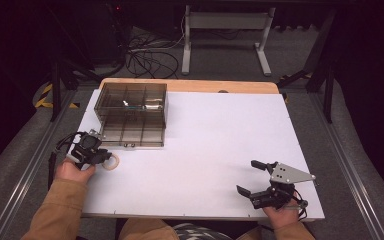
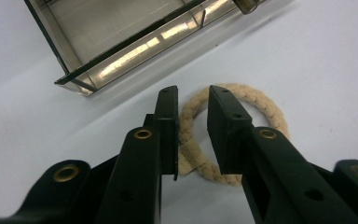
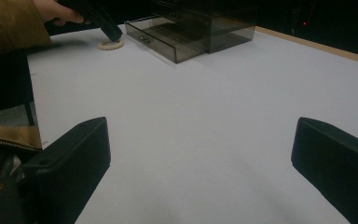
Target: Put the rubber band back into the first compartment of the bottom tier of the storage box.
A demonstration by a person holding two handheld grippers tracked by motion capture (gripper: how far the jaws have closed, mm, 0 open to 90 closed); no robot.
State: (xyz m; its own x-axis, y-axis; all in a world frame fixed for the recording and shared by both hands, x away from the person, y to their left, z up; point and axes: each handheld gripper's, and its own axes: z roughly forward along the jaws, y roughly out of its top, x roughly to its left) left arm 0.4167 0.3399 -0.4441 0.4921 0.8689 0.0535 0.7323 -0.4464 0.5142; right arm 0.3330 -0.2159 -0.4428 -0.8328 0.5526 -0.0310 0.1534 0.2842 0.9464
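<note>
A beige rope ring (image 1: 113, 164) lies flat on the white table (image 1: 205, 140), just in front of the open drawer (image 1: 132, 132) of a smoky clear organiser box (image 1: 132, 100). My left gripper (image 1: 105, 159) points down at the ring. In the left gripper view its jaws (image 2: 192, 93) straddle the ring's (image 2: 261, 105) left side. The rope lies against one pad, and a thin gap shows beside the other, so the gripper is open. At the table's near right my right gripper (image 1: 247, 176) stands wide open (image 3: 200, 140) with nothing between its fingers.
The drawer (image 2: 121, 56) sticks out toward me, and its front corner is close to the left jaws. The right gripper view shows the box (image 3: 205, 28), the drawer (image 3: 163, 39) and the ring (image 3: 111, 45) far off. Table legs and cables lie beyond the far edge.
</note>
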